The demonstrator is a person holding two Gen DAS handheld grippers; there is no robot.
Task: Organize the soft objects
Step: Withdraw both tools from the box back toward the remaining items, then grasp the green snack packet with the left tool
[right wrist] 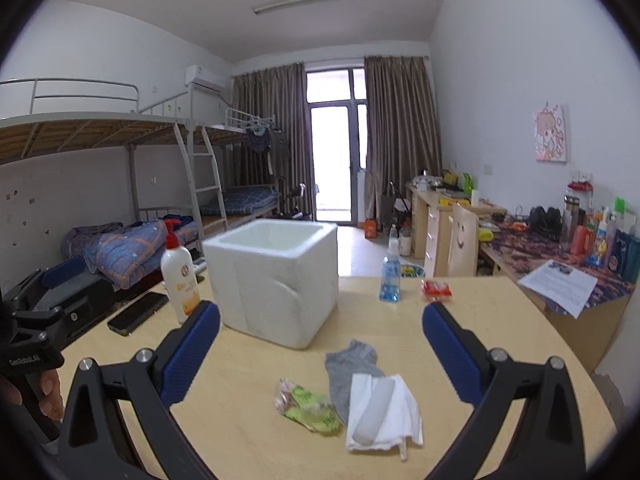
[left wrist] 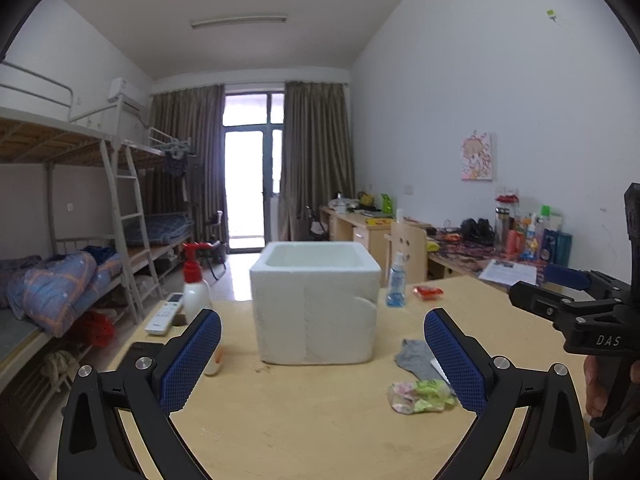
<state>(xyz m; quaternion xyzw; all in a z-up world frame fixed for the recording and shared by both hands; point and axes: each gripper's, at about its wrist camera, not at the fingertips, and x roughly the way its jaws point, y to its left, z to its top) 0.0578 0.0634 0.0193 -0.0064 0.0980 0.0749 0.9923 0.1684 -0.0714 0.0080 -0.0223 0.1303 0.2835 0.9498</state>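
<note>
A white foam box (left wrist: 316, 304) (right wrist: 276, 280) stands open on the wooden table (left wrist: 304, 420) (right wrist: 248, 424). In front of it to the right lie a grey sock (left wrist: 414, 360) (right wrist: 348, 368), a crumpled green and pink plastic bag (left wrist: 418, 396) (right wrist: 308, 404) and a white cloth (right wrist: 404, 412) with a white roll (right wrist: 374, 412) on it. My left gripper (left wrist: 322, 354) is open and empty, facing the box. My right gripper (right wrist: 320, 350) is open and empty above the sock and cloth; it also shows at the right edge of the left wrist view (left wrist: 560, 292).
A lotion pump bottle (left wrist: 195, 288) (right wrist: 180, 276), a remote (left wrist: 164, 314) and a black phone (right wrist: 138, 312) lie left of the box. A blue spray bottle (left wrist: 397, 280) (right wrist: 390, 276) and red packet (left wrist: 428, 292) (right wrist: 436, 290) stand behind right. Papers (right wrist: 560, 284) lie beyond the table's right edge.
</note>
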